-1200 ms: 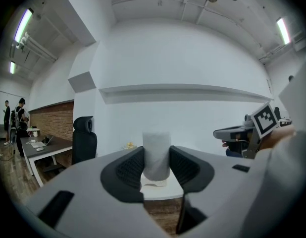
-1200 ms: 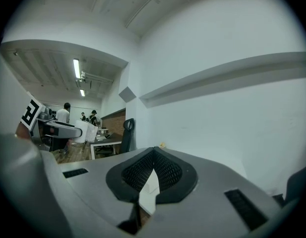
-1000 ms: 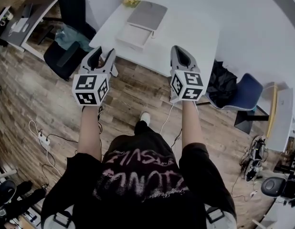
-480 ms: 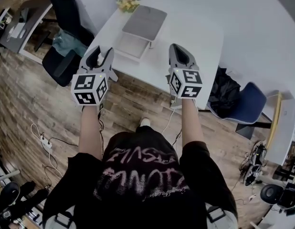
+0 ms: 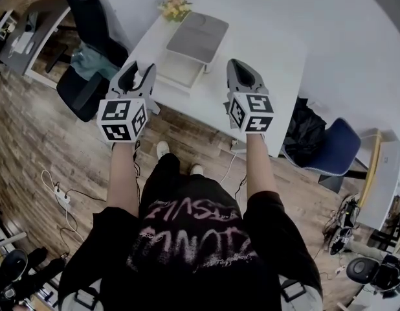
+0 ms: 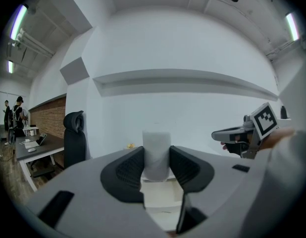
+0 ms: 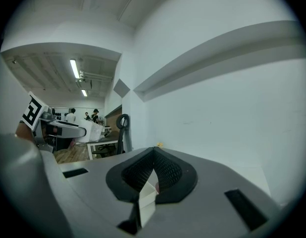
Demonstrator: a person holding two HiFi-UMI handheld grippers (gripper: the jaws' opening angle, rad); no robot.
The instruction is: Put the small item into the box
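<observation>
The person's black T-shirt [image 5: 193, 238] bore pale pink stylised lettering, seen upside-down from the head view and not legible. Beyond it both bare forearms reached forward, each ending in a cube with black-and-white square markers, one on the left [image 5: 122, 118] and one on the right [image 5: 252, 112]; the markers carried patterns, not words. The left gripper [image 5: 138, 74] hung over the near edge of the white table [image 5: 265, 57], and its own view showed its jaws spread wide around the small item [image 6: 156, 150], a pale, upright, roundish piece that filled the gap and touched both ribbed pads. No label could be made out on it. The right gripper [image 5: 241, 71] was level beside it, well apart, with its pads pressed together at the tips and nothing pinched between them. Just past the left gripper the box [image 5: 179, 70] sat open on the table, a shallow white tray with a plain grey lid [image 5: 199, 34] raised at its far side, so the item was short of the box and not in it. A small bunch of yellow flowers [image 5: 174, 4] stood at the table's far end. A black office chair [image 5: 90, 18] stood to the left on the wooden floor [image 5: 32, 135], a blue chair [image 5: 336, 141] to the right.
</observation>
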